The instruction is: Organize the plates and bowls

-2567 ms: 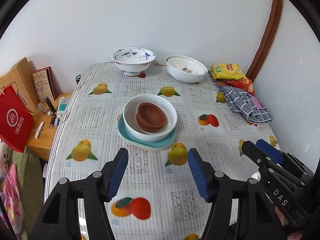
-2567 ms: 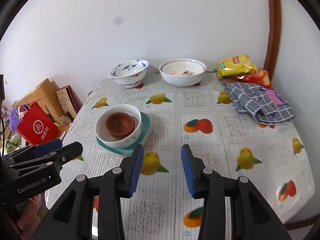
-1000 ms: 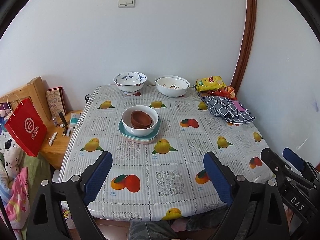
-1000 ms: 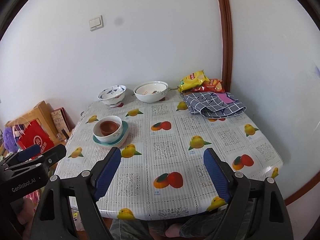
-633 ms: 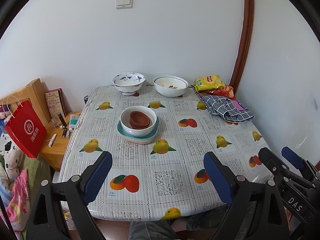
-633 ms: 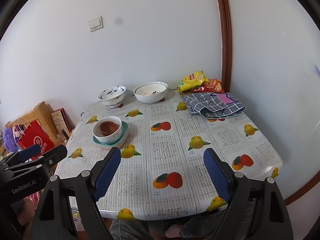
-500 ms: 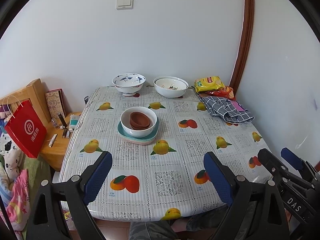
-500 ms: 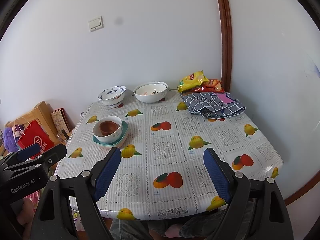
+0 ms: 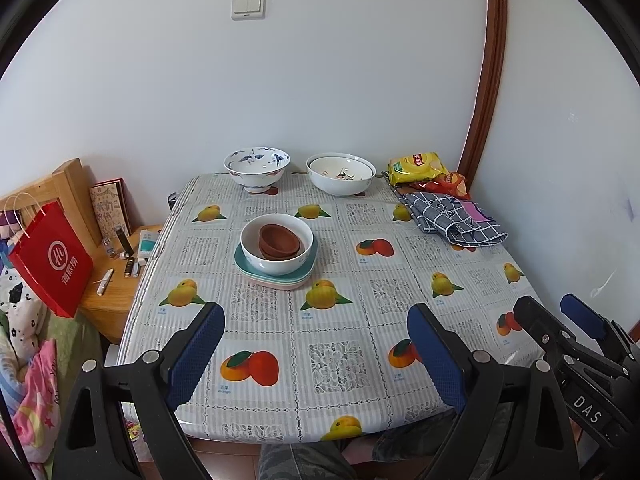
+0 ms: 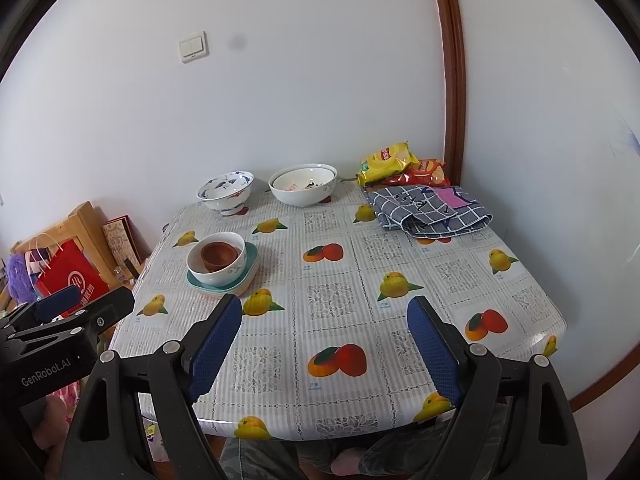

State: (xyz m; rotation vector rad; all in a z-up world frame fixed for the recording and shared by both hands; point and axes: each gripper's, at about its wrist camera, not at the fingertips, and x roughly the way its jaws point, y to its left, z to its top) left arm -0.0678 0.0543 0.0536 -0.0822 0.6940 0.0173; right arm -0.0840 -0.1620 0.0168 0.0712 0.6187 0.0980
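Note:
A stack stands on the table left of centre: brown bowls (image 9: 279,241) (image 10: 219,254) inside a white bowl (image 9: 276,261) (image 10: 216,270) on teal plates (image 9: 276,278) (image 10: 250,268). A blue-patterned bowl (image 9: 256,169) (image 10: 226,192) and a wide white bowl (image 9: 341,174) (image 10: 303,189) stand at the far edge. My left gripper (image 9: 316,354) is open and empty over the near table edge. My right gripper (image 10: 324,346) is open and empty there too. Each also shows in the other's view, the right one (image 9: 560,320) and the left one (image 10: 84,304).
The fruit-print tablecloth (image 9: 360,320) covers the table. A checked cloth (image 9: 452,220) (image 10: 432,210) and snack bags (image 9: 420,166) (image 10: 392,162) lie at the far right. A red bag (image 9: 52,260) and a wooden side table (image 9: 116,292) stand left of the table. Walls close the back and right.
Both grippers have pulled back from the stack to the near table edge and opened wider since 2.6 s ago. Over the last second they barely moved.

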